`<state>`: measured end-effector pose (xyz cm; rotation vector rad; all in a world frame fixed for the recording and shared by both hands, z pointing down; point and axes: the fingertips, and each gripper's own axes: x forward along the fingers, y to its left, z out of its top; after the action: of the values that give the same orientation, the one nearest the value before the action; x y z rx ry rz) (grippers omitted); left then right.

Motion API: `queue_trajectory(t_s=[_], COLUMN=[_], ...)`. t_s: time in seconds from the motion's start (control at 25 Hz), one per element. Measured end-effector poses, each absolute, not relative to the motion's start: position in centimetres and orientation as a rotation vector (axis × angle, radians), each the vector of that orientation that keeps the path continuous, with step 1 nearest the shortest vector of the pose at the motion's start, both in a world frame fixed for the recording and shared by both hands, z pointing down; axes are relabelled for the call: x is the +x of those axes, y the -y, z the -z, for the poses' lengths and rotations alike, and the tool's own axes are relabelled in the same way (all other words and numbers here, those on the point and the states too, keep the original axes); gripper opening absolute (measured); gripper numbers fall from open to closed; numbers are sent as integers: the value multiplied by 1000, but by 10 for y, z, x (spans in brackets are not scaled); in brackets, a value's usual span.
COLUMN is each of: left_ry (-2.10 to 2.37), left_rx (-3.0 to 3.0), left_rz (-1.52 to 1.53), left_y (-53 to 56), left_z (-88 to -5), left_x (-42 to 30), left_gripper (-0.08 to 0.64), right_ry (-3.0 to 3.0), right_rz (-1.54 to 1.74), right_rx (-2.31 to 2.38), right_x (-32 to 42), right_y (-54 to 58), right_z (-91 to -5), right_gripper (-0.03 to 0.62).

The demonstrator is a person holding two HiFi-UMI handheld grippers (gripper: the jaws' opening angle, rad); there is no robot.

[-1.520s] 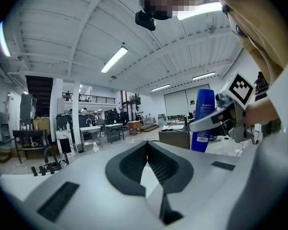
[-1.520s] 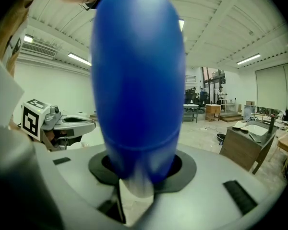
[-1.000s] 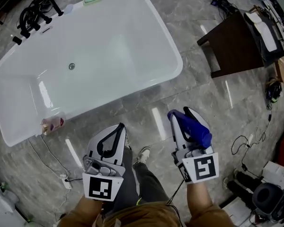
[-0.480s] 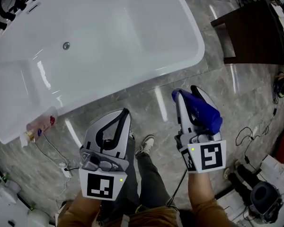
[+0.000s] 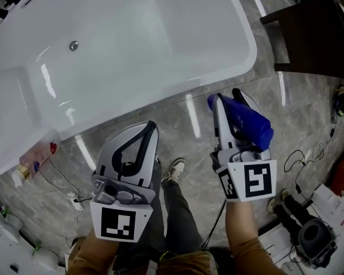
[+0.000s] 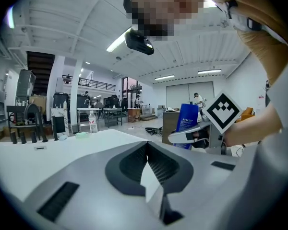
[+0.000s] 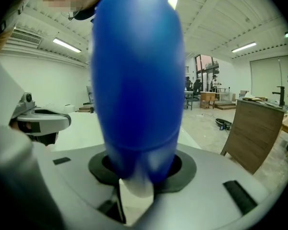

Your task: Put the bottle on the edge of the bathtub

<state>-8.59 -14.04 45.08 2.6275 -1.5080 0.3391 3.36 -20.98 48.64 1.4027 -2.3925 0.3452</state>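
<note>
In the head view my right gripper (image 5: 225, 98) is shut on a blue bottle (image 5: 249, 125), held over the marble floor just off the near right corner of the white bathtub (image 5: 178, 90). The bottle (image 7: 137, 80) fills the middle of the right gripper view, wedged between the pads. My left gripper (image 5: 151, 125) is shut with nothing in it and points at the tub's near rim. In the left gripper view its jaws (image 6: 147, 147) meet, and the blue bottle (image 6: 186, 123) shows to the right beyond the tub's white rim (image 6: 62, 143).
A pinkish bottle (image 5: 37, 156) lies on the tub's rim at lower left. A dark wooden table (image 5: 315, 39) stands at upper right. Cables (image 5: 301, 159) and gear lie on the floor at right. A power strip (image 5: 74, 199) and my shoe (image 5: 173, 171) are below.
Both grippers have sunk and drawn closer to the tub, which has slid up and left in the head view. The right gripper keeps its hold on the bottle; the left stays shut.
</note>
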Motion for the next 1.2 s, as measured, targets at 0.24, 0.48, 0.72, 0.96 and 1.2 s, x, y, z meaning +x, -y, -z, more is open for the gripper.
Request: queue_trajectory(t_s=[0.24, 0.48, 0.72, 0.96, 1.2], left_ry=[1529, 1532, 1533, 1542, 1544], left_rx=[2604, 2591, 2570, 2549, 2542], left_rz=[-331, -316, -312, -315, -319], left_y=[148, 154, 158, 156, 156], left_z=[-463, -479, -491, -500, -504], left_x=[-85, -85, -89, -100, -106], left_gripper=[8, 8, 8, 8, 8], right_ry=[2386, 2372, 2361, 2345, 2352], right_rz=[-367, -360, -359, -340, -331], right_rx=[1407, 1422, 1420, 1403, 1410], right_x=[34, 34, 28, 21, 14], right_y=[219, 231, 243, 249, 255], right_z=[-506, -530, -549, -570, -571], right_gripper=[149, 149, 149, 149, 149])
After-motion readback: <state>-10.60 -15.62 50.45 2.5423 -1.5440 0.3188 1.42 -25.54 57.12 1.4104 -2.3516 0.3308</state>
